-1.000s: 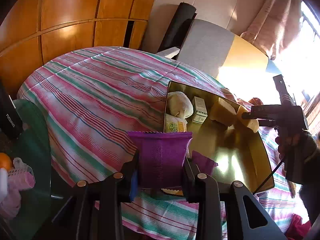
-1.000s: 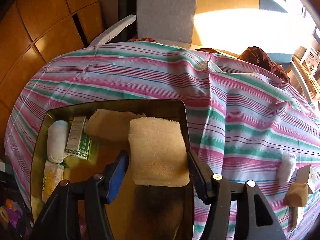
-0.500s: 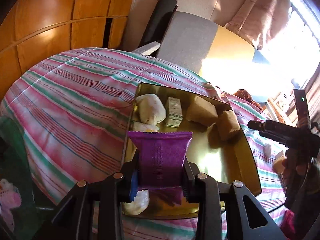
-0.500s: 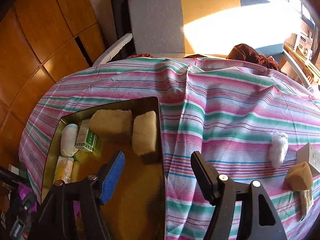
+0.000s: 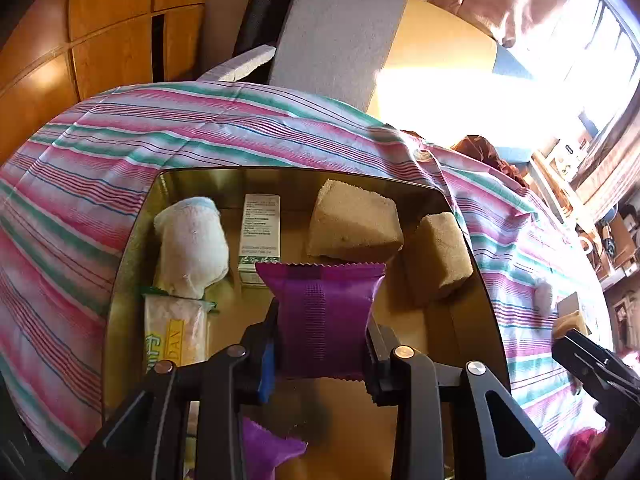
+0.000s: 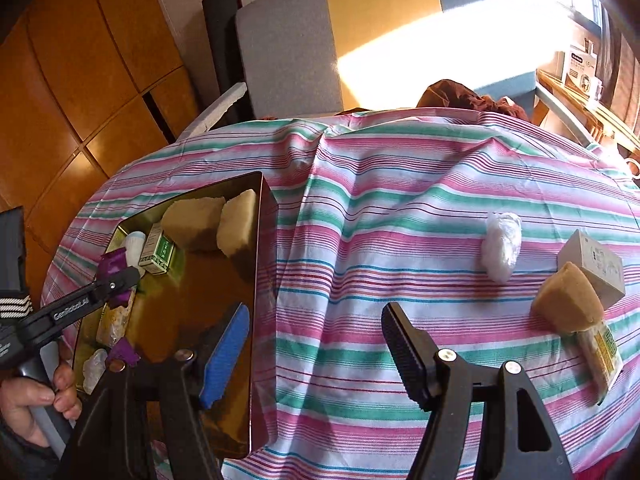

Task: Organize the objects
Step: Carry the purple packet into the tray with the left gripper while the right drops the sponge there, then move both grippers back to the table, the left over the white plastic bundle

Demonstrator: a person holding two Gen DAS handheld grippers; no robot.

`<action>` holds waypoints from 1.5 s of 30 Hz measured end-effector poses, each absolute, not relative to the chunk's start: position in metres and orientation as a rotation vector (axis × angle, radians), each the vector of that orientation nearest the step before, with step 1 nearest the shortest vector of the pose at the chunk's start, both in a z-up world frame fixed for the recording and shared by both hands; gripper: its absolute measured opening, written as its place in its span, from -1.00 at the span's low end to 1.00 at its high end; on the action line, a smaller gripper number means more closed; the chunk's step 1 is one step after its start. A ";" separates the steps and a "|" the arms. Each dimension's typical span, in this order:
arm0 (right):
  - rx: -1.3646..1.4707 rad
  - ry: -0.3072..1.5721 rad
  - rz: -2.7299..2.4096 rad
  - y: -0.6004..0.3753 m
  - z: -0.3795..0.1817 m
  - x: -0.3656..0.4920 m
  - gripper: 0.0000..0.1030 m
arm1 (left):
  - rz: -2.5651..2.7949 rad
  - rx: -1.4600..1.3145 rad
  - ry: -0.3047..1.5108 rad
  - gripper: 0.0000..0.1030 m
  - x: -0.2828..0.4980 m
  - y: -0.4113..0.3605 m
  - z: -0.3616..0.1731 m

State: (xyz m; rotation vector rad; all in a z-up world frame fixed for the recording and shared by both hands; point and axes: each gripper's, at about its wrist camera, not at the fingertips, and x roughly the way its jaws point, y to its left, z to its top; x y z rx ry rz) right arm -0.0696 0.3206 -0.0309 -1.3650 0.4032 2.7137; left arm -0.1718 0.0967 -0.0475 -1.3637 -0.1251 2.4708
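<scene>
Purple packet sits clenched between the fingers of the left gripper, held upright above the gold tray, nearer its front than the 2 tan sponges at the tray's far side. Beside it in the tray lie a white roll, a small green-and-white box, a yellow-labelled pack, and a second purple packet at the front edge.

To place it well, I judge the packet should go down onto the bare tray floor before the fingers let go, clear of the sponges.

Right gripper has its fingers spread with nothing between them, hovering over the striped desk just right of the tray. Farther right of the tray wait a white wad, a loose sponge, a pale box.
</scene>
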 end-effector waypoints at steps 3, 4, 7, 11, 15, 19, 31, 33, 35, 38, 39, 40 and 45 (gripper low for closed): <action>-1.363 0.411 2.711 0.325 -0.033 -0.063 0.36 | 2.475 -1.396 -0.077 -0.33 -0.186 0.111 -0.059; -1.367 0.415 2.712 0.326 -0.034 -0.062 0.35 | 2.486 -1.414 -0.058 -0.33 -0.191 0.114 -0.063; -1.374 0.414 2.708 0.326 -0.037 -0.058 0.36 | 2.507 -1.449 -0.015 -0.31 -0.202 0.121 -0.073; -1.389 0.404 2.710 0.323 -0.041 -0.057 0.36 | 2.534 -1.440 0.004 -0.17 -0.206 0.123 -0.074; -1.394 0.397 2.722 0.317 -0.042 -0.055 0.36 | 2.595 -1.348 0.022 -0.07 -0.190 0.116 -0.057; -1.386 0.378 2.737 0.311 -0.039 -0.052 0.36 | 2.652 -1.208 0.014 -0.06 -0.160 0.104 -0.027; -1.318 0.357 2.772 0.297 -0.020 -0.031 0.39 | 2.700 -1.010 -0.022 0.09 -0.077 0.075 0.027; -1.311 0.336 2.785 0.293 -0.017 -0.027 0.40 | 2.696 -1.010 -0.023 0.09 -0.066 0.074 0.028; -1.306 0.303 2.793 0.287 -0.016 -0.023 0.40 | 2.696 -1.010 -0.021 0.09 -0.060 0.072 0.027; -1.290 0.269 2.807 0.282 -0.013 -0.017 0.41 | 2.700 -1.001 -0.019 0.09 -0.050 0.070 0.028; -1.288 0.258 2.810 0.280 -0.013 -0.016 0.41 | 2.702 -1.000 -0.013 0.09 -0.047 0.070 0.027; -1.285 0.248 2.813 0.279 -0.012 -0.014 0.41 | 2.698 -0.999 -0.015 0.09 -0.044 0.069 0.027; -1.270 0.240 2.813 0.281 -0.012 -0.005 0.42 | 2.683 -1.000 0.001 0.10 -0.032 0.072 0.027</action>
